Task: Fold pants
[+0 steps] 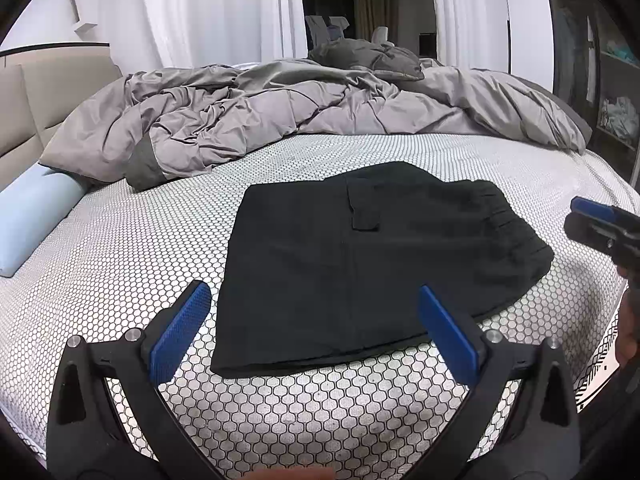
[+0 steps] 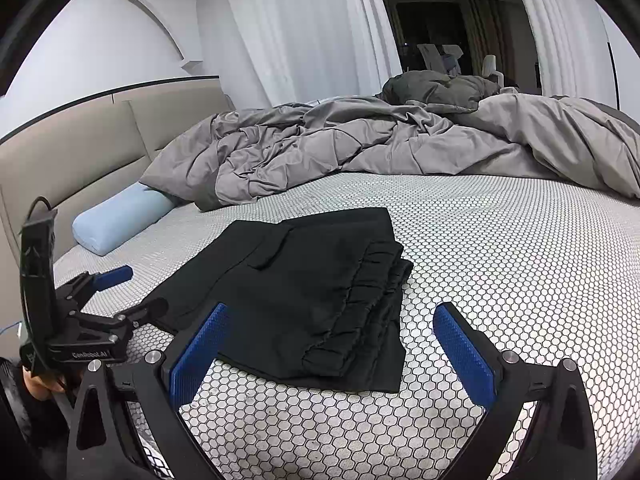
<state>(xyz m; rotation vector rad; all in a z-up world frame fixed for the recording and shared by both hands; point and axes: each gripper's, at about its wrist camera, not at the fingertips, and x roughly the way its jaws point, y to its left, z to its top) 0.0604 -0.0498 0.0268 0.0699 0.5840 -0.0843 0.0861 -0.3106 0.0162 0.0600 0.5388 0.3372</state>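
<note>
Evidently the bed [image 1: 120, 264], with its honeycomb-print sheet, serves as the folding surface; the grey duvet [image 1: 280, 120] is bunched toward the top of the frame, presumably to clear room. The black pants [image 1: 360, 264] lie centre frame, already folded into a compact stack (waistband [image 2: 360, 320] layered at the right edge in the right wrist view), long axis running lower left to upper right. Left gripper [image 1: 316, 328] and right gripper [image 2: 332, 348] hover just short of it, jaws apart, holding nothing.

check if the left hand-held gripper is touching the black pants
Apart. The right wrist view shows the left hand-held gripper beside the black pants, patterned sheet visible between its fingertip and the fabric edge.
</note>
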